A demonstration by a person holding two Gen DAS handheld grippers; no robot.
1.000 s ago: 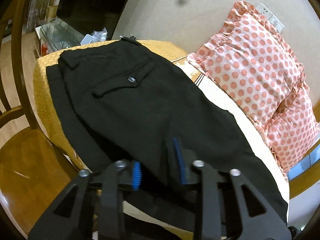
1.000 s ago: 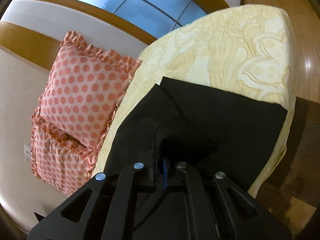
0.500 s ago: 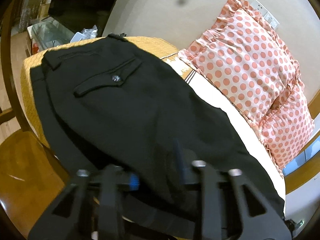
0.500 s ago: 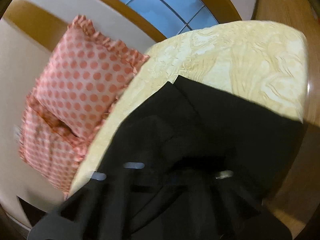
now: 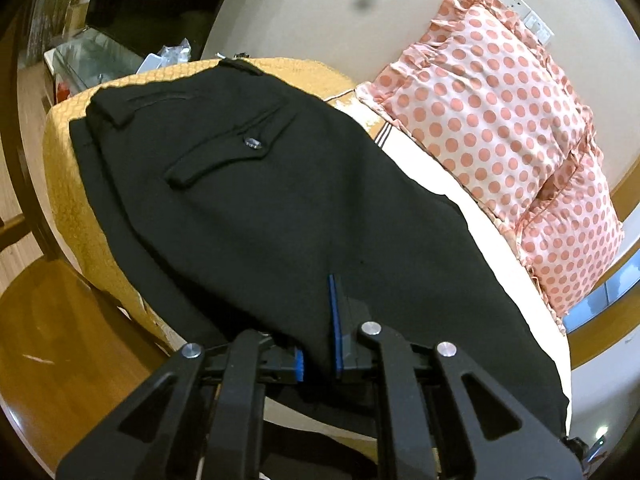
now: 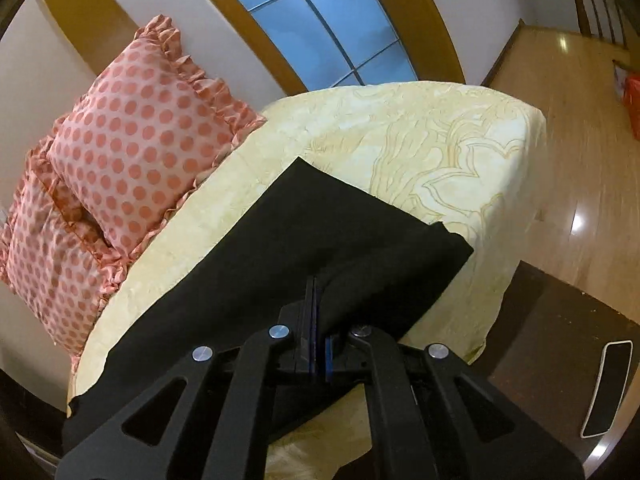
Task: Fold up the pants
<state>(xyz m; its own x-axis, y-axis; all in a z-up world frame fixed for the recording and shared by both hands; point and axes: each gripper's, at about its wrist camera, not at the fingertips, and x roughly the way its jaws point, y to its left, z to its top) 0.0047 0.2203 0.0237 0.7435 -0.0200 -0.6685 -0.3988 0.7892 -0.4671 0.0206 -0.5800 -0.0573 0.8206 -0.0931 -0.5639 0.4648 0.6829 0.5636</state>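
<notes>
Black pants on bed, edge clamped in left tongs and right tongs.

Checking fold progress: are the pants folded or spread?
Mostly spread: pants lie lengthwise across the bed; only the leg end is doubled.

Left tool lower finger under black pants

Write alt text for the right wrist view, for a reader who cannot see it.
The right gripper is shut on a fold of black pants that lie across a pale yellow patterned bedspread. Pink polka-dot pillows lean against the wall at left, under a window, and wooden floor shows at right.
</notes>
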